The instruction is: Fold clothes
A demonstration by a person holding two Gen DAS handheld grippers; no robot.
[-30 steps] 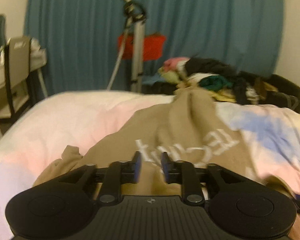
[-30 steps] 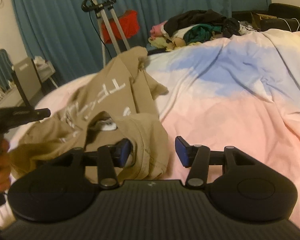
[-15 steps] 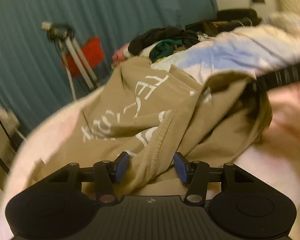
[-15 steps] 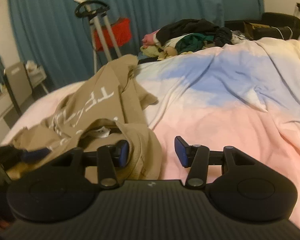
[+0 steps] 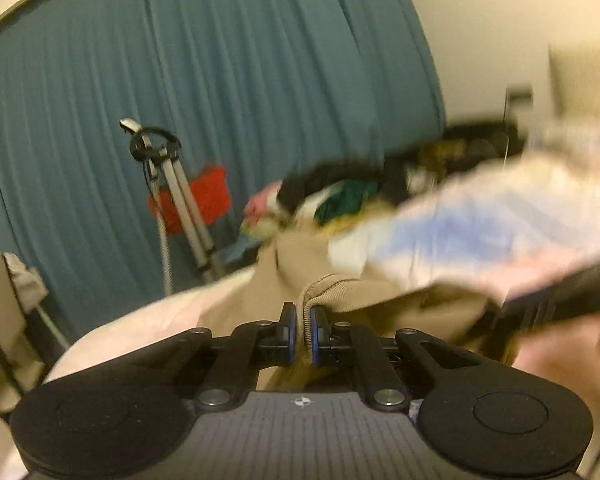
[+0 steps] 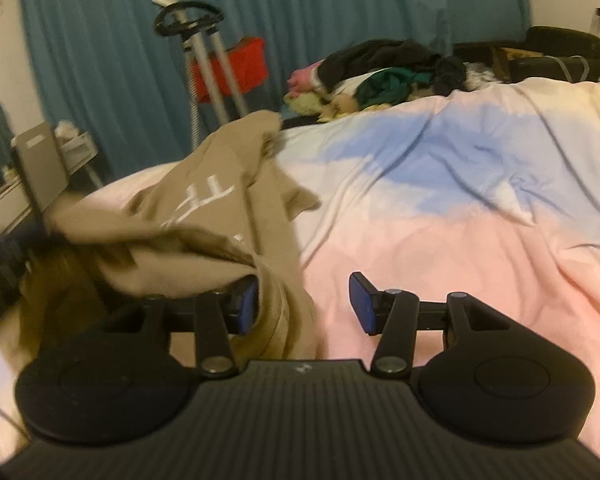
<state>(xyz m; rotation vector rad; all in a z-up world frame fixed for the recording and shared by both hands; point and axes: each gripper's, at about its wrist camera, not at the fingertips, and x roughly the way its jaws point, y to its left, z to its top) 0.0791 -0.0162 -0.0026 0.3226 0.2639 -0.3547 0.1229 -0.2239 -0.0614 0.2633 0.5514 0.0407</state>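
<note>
While left tool pinches tan shirt, tripod, clothes pile behind.

L tongs pinched nearly closed; R tongs spread wide.

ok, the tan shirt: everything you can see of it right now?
The tan shirt is a soft knit with white block lettering, partly readable, lying crumpled on the pastel duvet near its left edge. The left gripper is shut on a ribbed hem or collar edge, lifting it into a ridge. The right gripper is open, a bunched fold draped against its left finger. The far end peaks toward the clothes pile.
</note>
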